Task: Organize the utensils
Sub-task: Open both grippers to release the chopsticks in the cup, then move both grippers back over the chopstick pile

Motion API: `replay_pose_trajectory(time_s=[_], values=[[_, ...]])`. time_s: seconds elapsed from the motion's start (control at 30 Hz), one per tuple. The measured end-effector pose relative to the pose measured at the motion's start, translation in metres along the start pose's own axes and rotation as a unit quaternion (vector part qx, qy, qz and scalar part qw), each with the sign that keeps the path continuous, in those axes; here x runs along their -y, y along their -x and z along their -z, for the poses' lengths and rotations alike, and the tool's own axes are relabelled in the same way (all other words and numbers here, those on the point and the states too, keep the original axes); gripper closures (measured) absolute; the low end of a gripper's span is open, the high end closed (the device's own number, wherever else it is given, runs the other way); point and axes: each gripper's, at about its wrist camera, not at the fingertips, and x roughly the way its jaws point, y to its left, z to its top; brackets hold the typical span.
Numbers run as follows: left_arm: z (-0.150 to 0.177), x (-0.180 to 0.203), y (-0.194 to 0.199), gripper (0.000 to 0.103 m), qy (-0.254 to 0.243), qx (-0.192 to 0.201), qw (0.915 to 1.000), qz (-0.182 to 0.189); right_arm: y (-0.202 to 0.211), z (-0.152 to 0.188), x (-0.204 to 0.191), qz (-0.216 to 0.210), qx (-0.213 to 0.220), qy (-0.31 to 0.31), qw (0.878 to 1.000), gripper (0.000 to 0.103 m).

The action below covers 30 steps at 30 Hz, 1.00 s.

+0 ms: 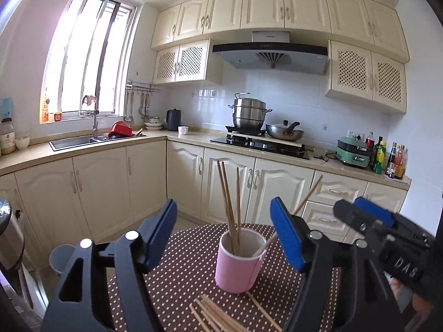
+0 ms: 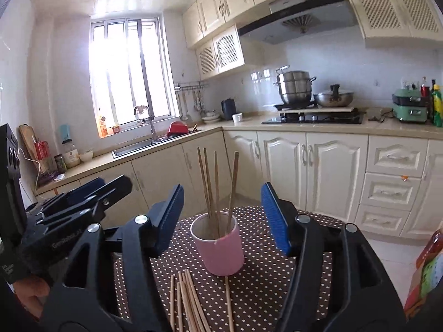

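A pink cup (image 1: 238,262) stands upright on a brown polka-dot table (image 1: 182,274) and holds several wooden chopsticks (image 1: 231,207). More loose chopsticks (image 1: 218,316) lie on the table in front of the cup. My left gripper (image 1: 225,232) is open and empty, held above the table with the cup between its blue pads. The right gripper (image 1: 368,215) shows at the right of the left wrist view. In the right wrist view the cup (image 2: 220,244), its chopsticks (image 2: 217,185) and the loose ones (image 2: 191,301) appear. My right gripper (image 2: 223,215) is open and empty.
Behind the table are cream kitchen cabinets (image 1: 229,188), a sink (image 1: 74,141), a stove with pots (image 1: 254,135) and bottles (image 1: 387,157) on the counter. A metal bin (image 1: 8,238) and a small grey bin (image 1: 62,257) stand at the left. A colourful package (image 2: 426,271) is at the right.
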Motion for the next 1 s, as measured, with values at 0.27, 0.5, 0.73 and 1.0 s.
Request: replay_pose_trajectory(time_s=[0.27, 0.5, 0.73, 1.0], values=[[0.032, -0.013, 0.009, 0.034, -0.002, -0.058, 0.9983, -0.010, 0.017, 0.024, 0.008, 0.015, -0.014, 0.016, 1.000, 0.042], [0.077, -0.033, -0.026, 0.034, 0.021, -0.192, 0.9812, -0.010, 0.010, 0.055, 0.021, 0.017, -0.060, 0.007, 0.998, 0.042], [0.128, -0.039, -0.063, 0.034, 0.010, -0.290, 0.9555, -0.051, -0.003, 0.086, 0.029, 0.015, -0.109, 0.005, 0.994, 0.042], [0.151, -0.037, -0.082, 0.034, 0.007, -0.326, 0.9434, -0.062, -0.016, 0.110, 0.036, 0.013, -0.145, 0.001, 0.989, 0.042]])
